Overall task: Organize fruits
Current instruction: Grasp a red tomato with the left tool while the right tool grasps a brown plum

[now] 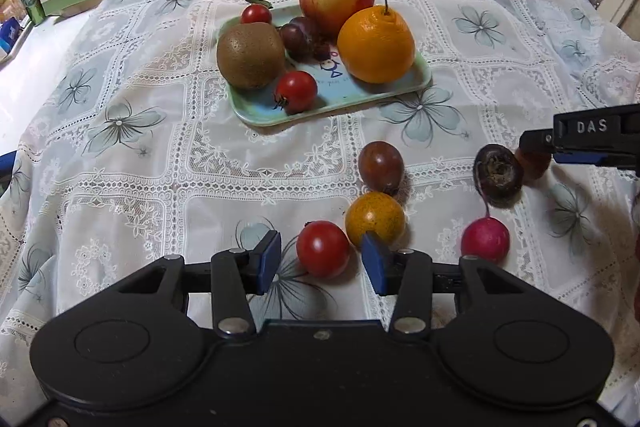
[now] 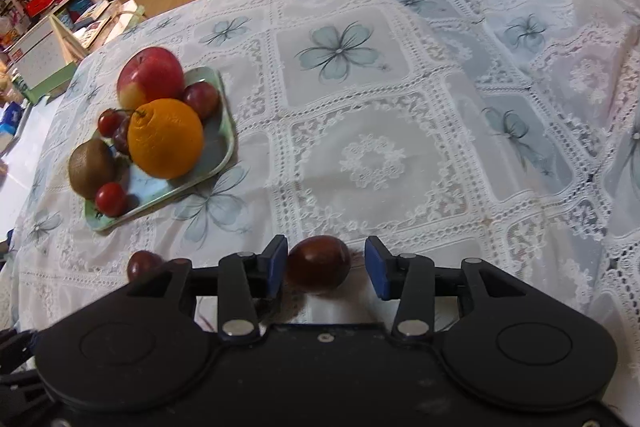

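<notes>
Left hand-held gripper (image 1: 320,263), lower centre, stands part open around a cherry tomato (image 1: 323,253), not gripping. Right hand-held gripper (image 2: 326,267) brackets a brown fruit (image 2: 319,264), right pad clear. The tray (image 1: 416,85) sits upper centre. Either round fruit could roll off the lace-covered tabletop (image 2: 400,155) if nudged.

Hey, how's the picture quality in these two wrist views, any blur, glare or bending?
Left wrist view: sharp, strong fisheye bending of the tablecloth edges, soft shadows under the cherry tomato by the left tool. Right wrist view: softer; the brown fruit between the right tool pads looks blurred, and the cloth at right is washed out by bright light.
</notes>
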`<act>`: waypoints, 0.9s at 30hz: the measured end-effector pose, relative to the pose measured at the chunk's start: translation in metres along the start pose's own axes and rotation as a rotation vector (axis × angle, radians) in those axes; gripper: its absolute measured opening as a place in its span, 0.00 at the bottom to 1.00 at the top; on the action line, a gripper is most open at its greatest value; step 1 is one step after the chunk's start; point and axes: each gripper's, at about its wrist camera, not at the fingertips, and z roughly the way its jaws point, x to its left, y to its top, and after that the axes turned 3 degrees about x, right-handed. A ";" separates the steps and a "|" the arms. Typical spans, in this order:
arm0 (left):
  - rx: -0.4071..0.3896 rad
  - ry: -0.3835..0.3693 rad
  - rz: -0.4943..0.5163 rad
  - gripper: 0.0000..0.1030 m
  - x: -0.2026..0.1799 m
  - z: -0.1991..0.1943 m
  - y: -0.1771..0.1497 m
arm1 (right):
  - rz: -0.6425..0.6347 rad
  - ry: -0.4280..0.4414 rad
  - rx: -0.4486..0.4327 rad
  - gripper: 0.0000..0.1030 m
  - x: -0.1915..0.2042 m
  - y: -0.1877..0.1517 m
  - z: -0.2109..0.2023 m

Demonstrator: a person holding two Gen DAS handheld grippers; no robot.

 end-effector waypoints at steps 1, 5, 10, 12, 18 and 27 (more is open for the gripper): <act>0.000 0.001 -0.002 0.51 0.000 0.002 0.000 | -0.002 0.002 0.006 0.44 0.001 0.000 0.001; -0.029 0.007 -0.001 0.52 0.001 0.002 0.000 | 0.005 0.005 0.028 0.45 0.001 0.000 0.007; -0.018 -0.027 0.003 0.52 0.004 0.002 -0.008 | 0.023 0.016 0.057 0.39 -0.001 -0.001 0.011; -0.014 -0.021 0.013 0.52 0.005 0.003 -0.011 | 0.027 0.018 0.048 0.39 -0.001 -0.002 0.009; -0.008 -0.004 0.029 0.52 0.006 0.009 -0.009 | 0.036 0.025 0.003 0.39 -0.003 -0.003 -0.002; 0.007 0.044 0.060 0.49 -0.004 0.028 -0.002 | 0.048 0.036 0.010 0.39 -0.006 -0.004 -0.002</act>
